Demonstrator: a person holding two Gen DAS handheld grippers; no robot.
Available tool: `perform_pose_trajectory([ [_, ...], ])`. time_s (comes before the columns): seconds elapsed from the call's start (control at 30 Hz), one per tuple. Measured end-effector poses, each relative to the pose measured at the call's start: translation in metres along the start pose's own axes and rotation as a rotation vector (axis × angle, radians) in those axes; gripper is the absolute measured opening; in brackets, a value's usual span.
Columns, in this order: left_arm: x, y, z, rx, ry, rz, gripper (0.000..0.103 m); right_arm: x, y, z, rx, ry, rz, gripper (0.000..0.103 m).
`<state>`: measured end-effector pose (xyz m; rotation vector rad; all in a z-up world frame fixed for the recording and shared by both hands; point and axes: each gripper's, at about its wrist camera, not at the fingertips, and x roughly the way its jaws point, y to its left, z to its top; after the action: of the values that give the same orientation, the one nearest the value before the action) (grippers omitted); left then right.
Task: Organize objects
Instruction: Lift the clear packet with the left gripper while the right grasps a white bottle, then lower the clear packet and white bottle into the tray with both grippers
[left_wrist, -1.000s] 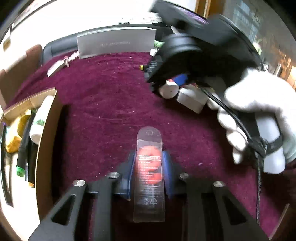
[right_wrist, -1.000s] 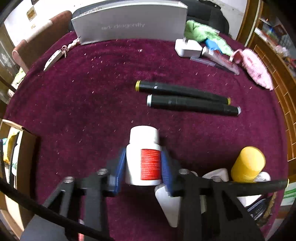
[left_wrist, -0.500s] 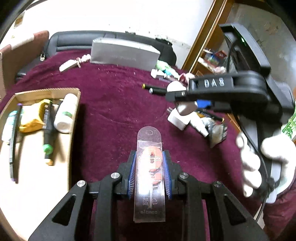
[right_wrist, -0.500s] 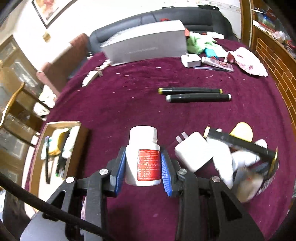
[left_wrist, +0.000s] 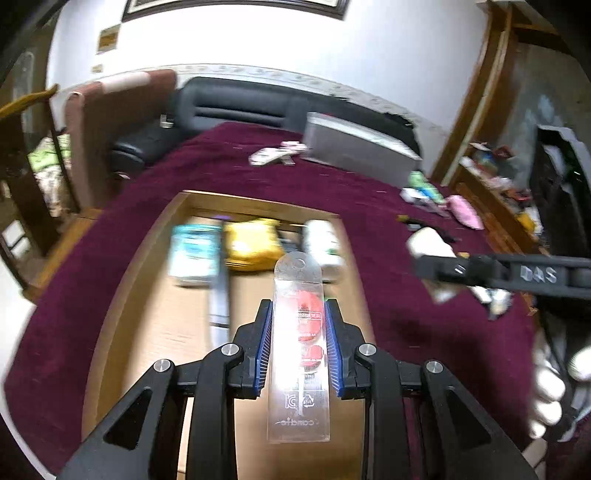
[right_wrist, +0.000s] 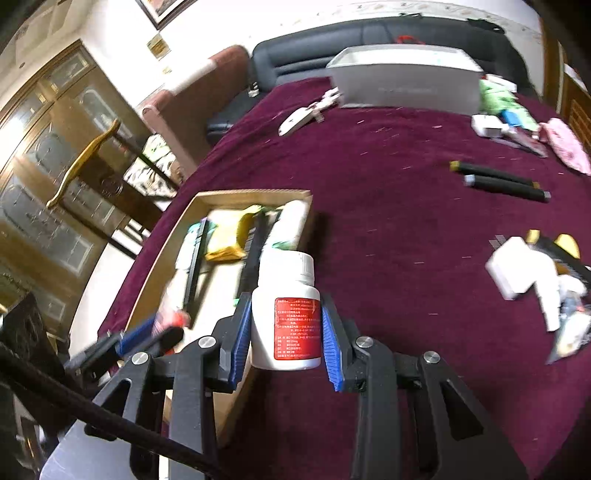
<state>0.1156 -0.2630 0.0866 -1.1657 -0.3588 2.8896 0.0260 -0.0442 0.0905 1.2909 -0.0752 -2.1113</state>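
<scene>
Our left tool (left_wrist: 298, 343) is clamped on a clear blister pack (left_wrist: 299, 354) with red contents, its blue pads pressed to both long edges, and we hold it above the open wooden tray (left_wrist: 147, 266). Our right tool (right_wrist: 284, 332) grips a white bottle (right_wrist: 286, 314) with a red label, upright between the pads, just above the tray's right wall, over the maroon surface (right_wrist: 388, 221). Inside the tray lie a yellow pouch (left_wrist: 251, 243), a teal-and-white packet (left_wrist: 194, 254), a white bottle on its side (left_wrist: 321, 243) and dark pens, all blurred. Further out on the surface we see a white charger (right_wrist: 513, 266) among a small heap, then two black markers (right_wrist: 502, 182) side by side. Farthest stands a grey box (right_wrist: 402, 85) at the far edge.
</scene>
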Motion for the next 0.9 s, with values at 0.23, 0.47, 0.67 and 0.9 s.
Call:
perform_pose_trajectory([
  [0.23, 0.021, 0.052, 0.005, -0.026, 0.043, 0.096, 0.023, 0.053, 0.038, 0.001, -0.022, 0.091, 0.058, 0.033],
  [0.47, 0.033, 0.067, -0.001, -0.043, 0.066, 0.085, 0.023, 0.079, 0.061, -0.001, -0.057, 0.143, 0.073, 0.033],
  [0.67, 0.042, 0.068, -0.004, -0.042, 0.086, 0.072, 0.023, 0.095, 0.068, -0.004, -0.064, 0.174, 0.06, 0.033],
  [0.9, 0.05, 0.07, -0.004, -0.047, 0.104, 0.068, 0.023, 0.106, 0.072, -0.009, -0.072, 0.192, 0.032, 0.033],
])
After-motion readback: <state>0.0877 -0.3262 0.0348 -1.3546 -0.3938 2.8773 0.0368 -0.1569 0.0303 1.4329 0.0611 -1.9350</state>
